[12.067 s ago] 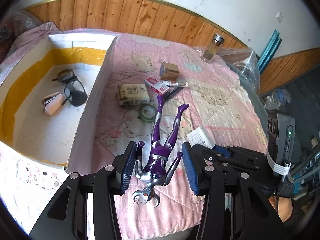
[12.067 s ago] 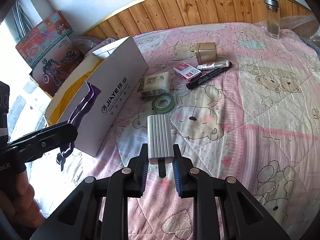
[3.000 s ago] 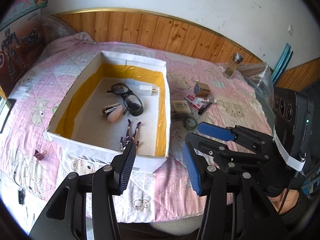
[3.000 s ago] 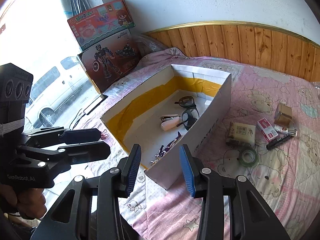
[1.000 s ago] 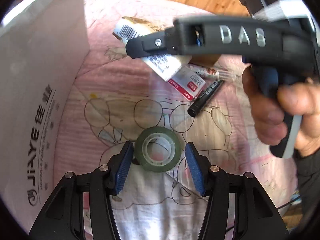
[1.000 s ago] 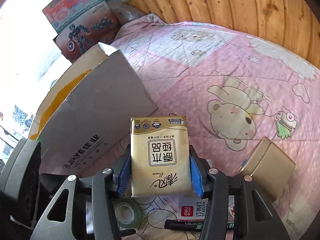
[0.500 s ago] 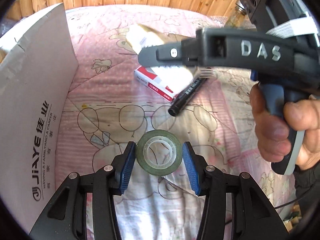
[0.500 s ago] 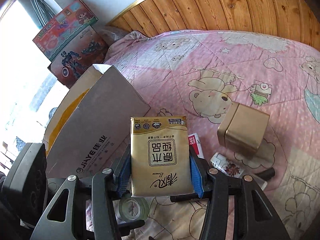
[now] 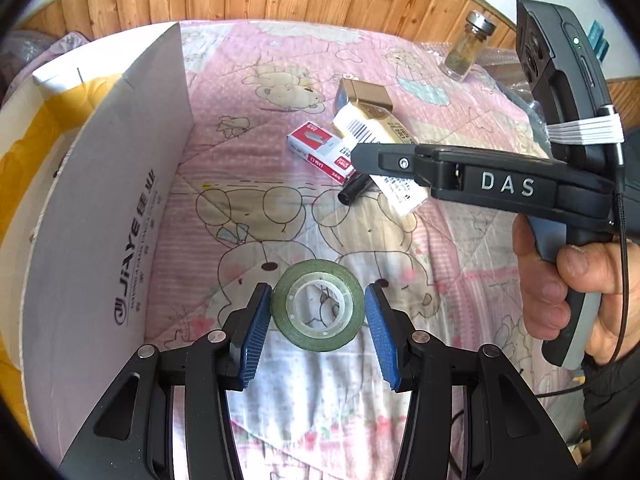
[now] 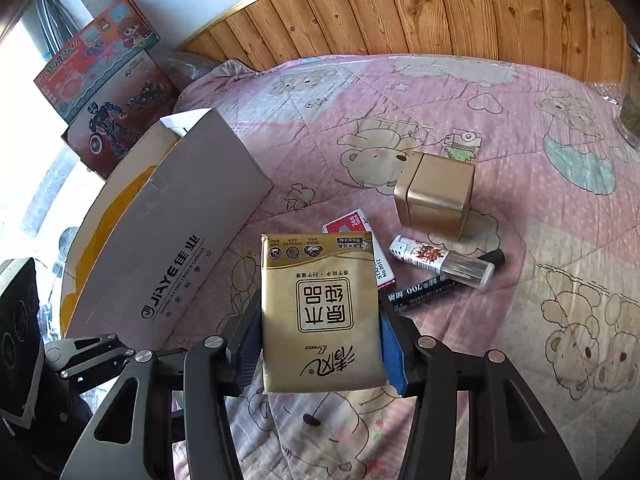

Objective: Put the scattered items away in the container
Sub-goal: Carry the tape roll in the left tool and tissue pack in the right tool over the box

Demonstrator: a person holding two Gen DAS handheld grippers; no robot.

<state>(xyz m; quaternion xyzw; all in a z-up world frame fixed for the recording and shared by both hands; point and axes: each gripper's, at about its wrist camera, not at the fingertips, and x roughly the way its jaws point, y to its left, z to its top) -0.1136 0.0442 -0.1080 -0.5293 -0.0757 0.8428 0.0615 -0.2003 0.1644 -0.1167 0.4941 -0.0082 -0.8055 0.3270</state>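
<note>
My left gripper (image 9: 318,320) is open, its blue pads on either side of a green tape roll (image 9: 318,310) that lies flat on the pink quilt; small gaps show at both pads. My right gripper (image 10: 322,336) is shut on a gold tissue pack (image 10: 322,312) and holds it above the quilt; it also shows in the left wrist view (image 9: 384,148). The white cardboard box (image 9: 108,200) stands to the left, its wall also in the right wrist view (image 10: 172,264).
On the quilt lie a red staple box (image 9: 316,148), a black marker (image 10: 444,284), a small clear tube (image 10: 440,262), a gold square box (image 10: 436,196) and a glass jar (image 9: 466,52). Toy boxes (image 10: 108,92) lean at the far left.
My left gripper has closed in around the tape roll. My right gripper has lifted the tissue pack higher and drawn back to the right.
</note>
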